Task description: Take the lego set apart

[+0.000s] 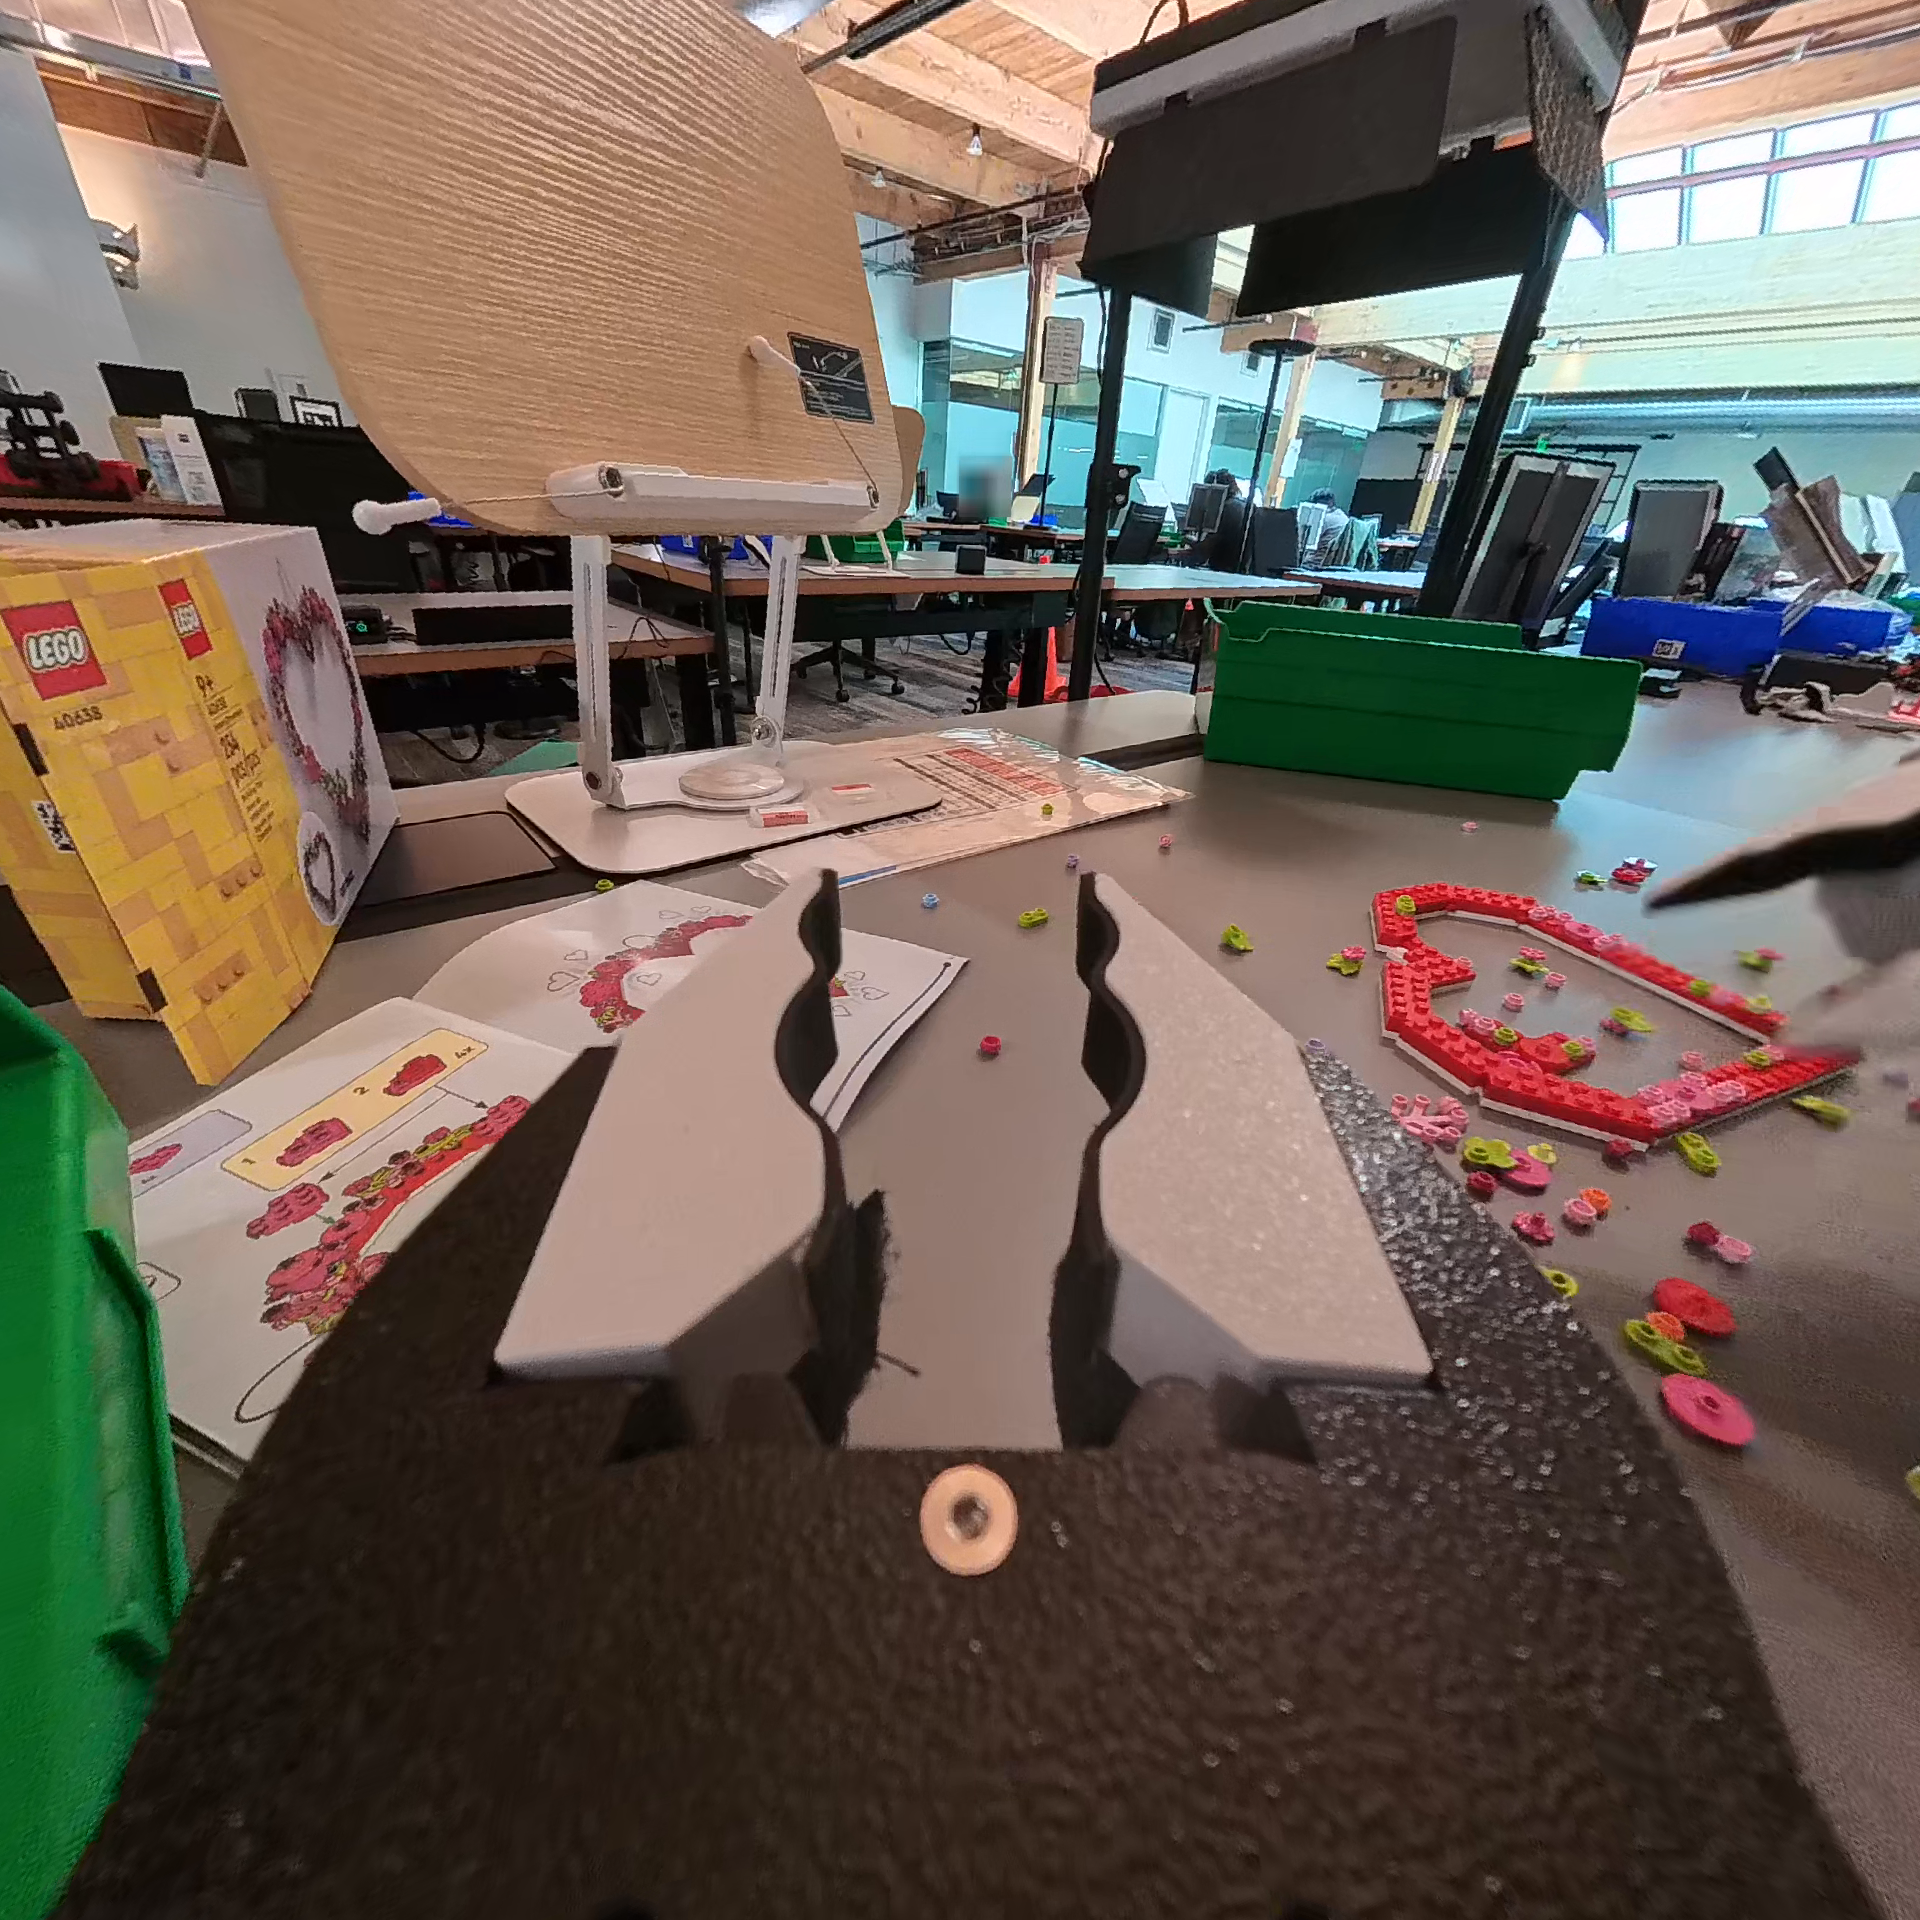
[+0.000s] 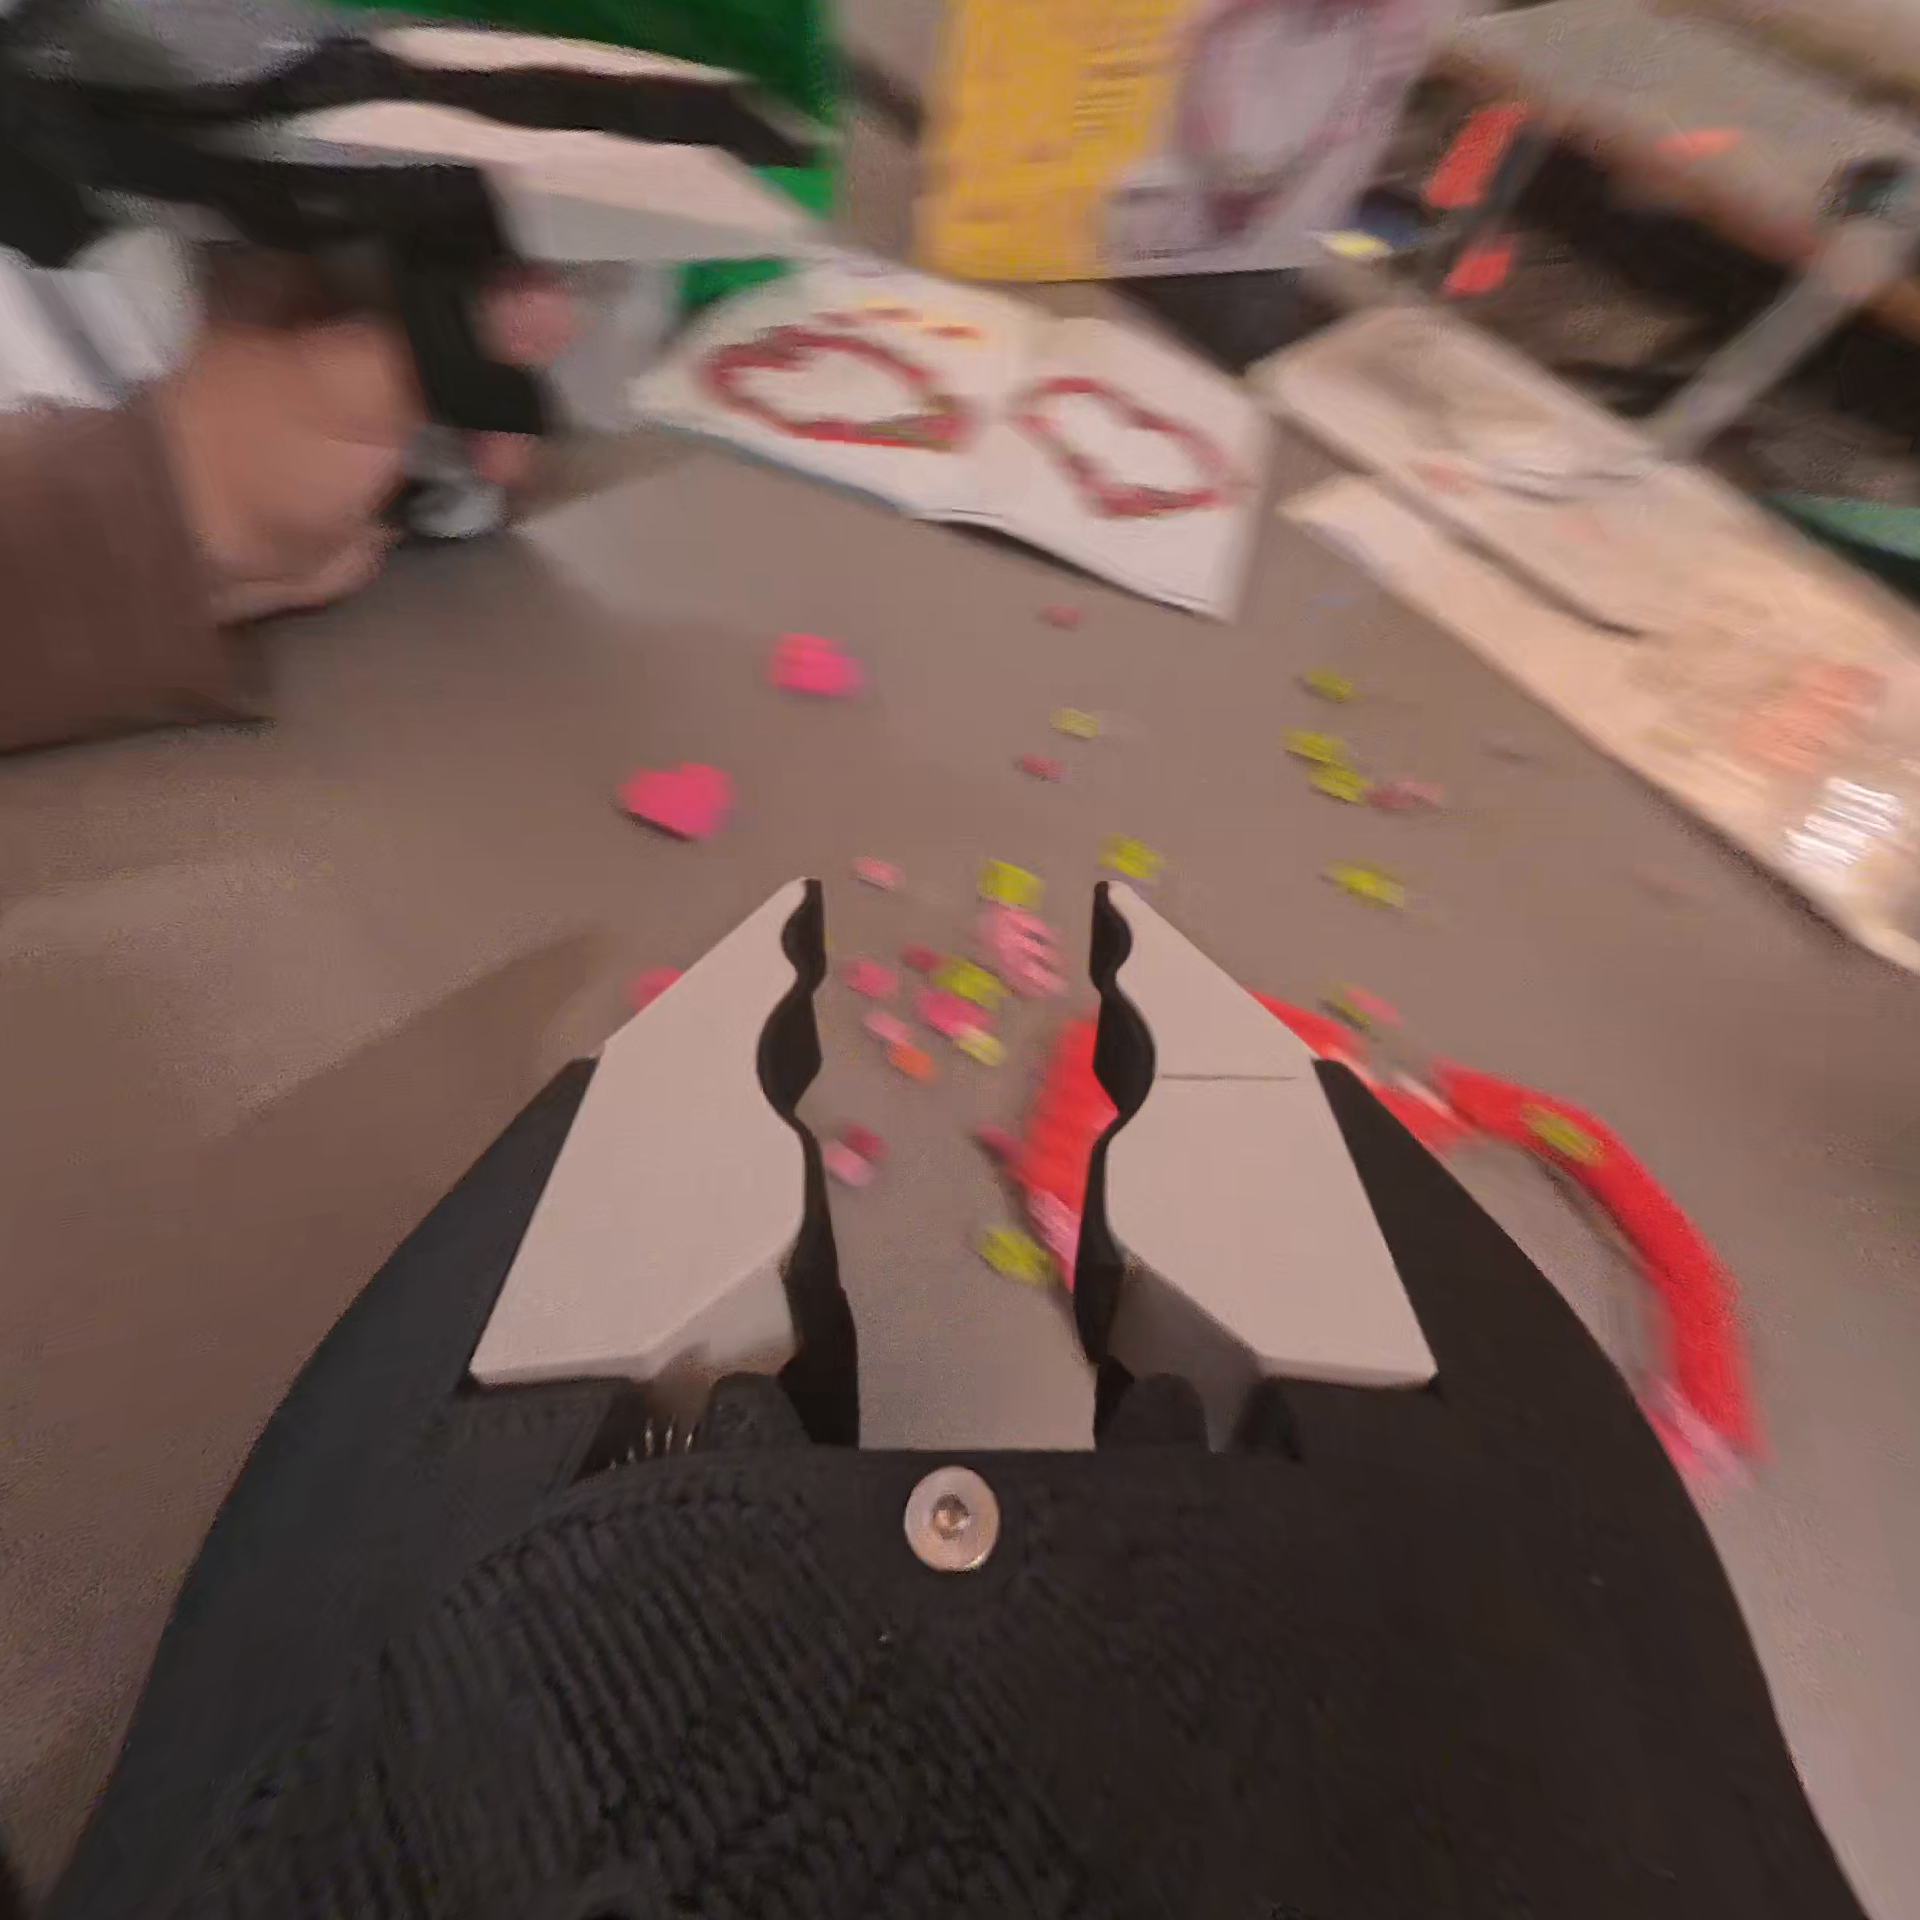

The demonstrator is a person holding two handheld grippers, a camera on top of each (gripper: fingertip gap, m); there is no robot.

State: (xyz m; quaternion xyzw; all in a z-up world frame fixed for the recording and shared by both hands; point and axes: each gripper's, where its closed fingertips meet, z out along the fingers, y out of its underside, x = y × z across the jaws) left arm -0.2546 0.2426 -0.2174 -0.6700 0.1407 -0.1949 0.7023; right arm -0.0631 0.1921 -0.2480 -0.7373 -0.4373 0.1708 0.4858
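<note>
A red heart-shaped lego frame [image 1: 1538, 1049] with pink and green flower pieces lies flat on the grey table, right of my left gripper [image 1: 956, 894]. The left gripper is open and empty, held over the table left of the frame. Loose small pieces [image 1: 1683, 1309] lie scattered around it. The right wrist view is motion-blurred. My right gripper [image 2: 956, 899] is open and empty, low over scattered pieces [image 2: 977, 977], with the red frame [image 2: 1621, 1174] just right of its fingers. The right gripper also shows blurred at the right edge of the left wrist view [image 1: 1829, 883].
An open instruction booklet [image 1: 343, 1153] lies at the left, a yellow lego box [image 1: 156, 790] behind it. A wooden book stand [image 1: 582, 312] and green bins [image 1: 1403, 696] stand at the back. Another green bin [image 1: 62, 1455] is at the near left. A hand holds the left gripper [image 2: 291, 447].
</note>
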